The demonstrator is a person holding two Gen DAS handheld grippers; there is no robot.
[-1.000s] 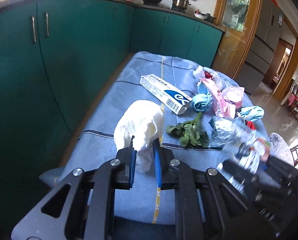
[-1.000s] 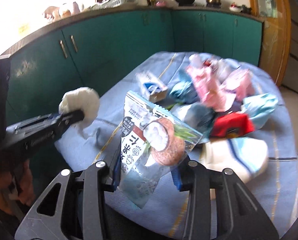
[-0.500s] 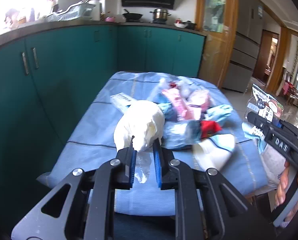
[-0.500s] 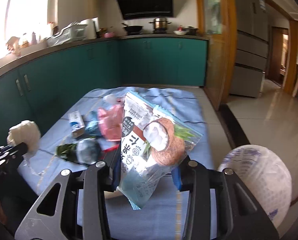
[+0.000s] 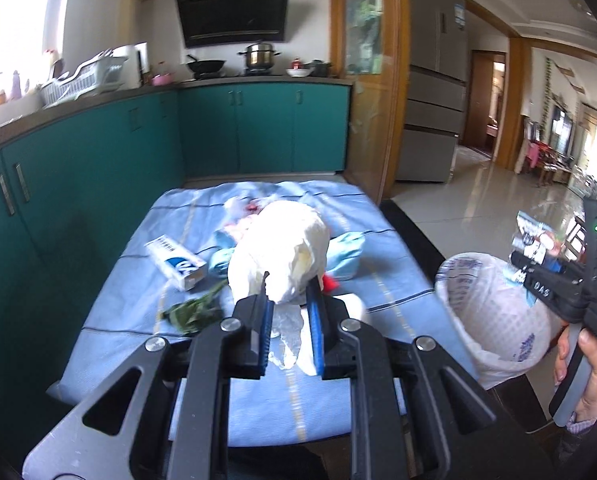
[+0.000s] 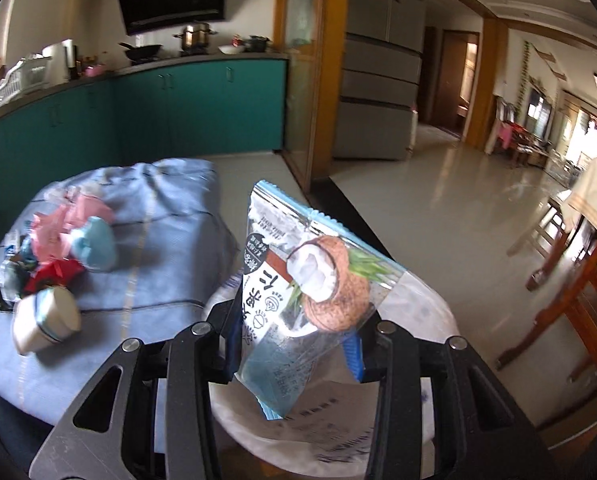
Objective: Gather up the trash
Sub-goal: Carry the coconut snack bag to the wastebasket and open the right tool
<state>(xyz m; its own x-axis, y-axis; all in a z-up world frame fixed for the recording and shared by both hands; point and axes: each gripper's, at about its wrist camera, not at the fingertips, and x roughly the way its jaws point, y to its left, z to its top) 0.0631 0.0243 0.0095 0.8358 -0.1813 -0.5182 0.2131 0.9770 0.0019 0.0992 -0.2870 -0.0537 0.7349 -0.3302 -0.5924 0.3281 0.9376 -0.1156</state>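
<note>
Pouch (image 6: 310,292): coconut-print snack bag, pinched low down in right gripper (image 6: 294,354), held above lined bin (image 6: 414,408) at table's right edge. Likely light, crinkly, slick; best held by flat lower edge.
Wad (image 5: 280,256): white crumpled plastic, clamped between blue pads of left gripper (image 5: 288,328), raised over table (image 5: 398,284). Likely soft, near weightless; any fold serves.
On the cloth: box (image 5: 176,264) left, greens (image 5: 190,312) near, cup (image 6: 46,320), pink, blue, red scraps far.
</note>
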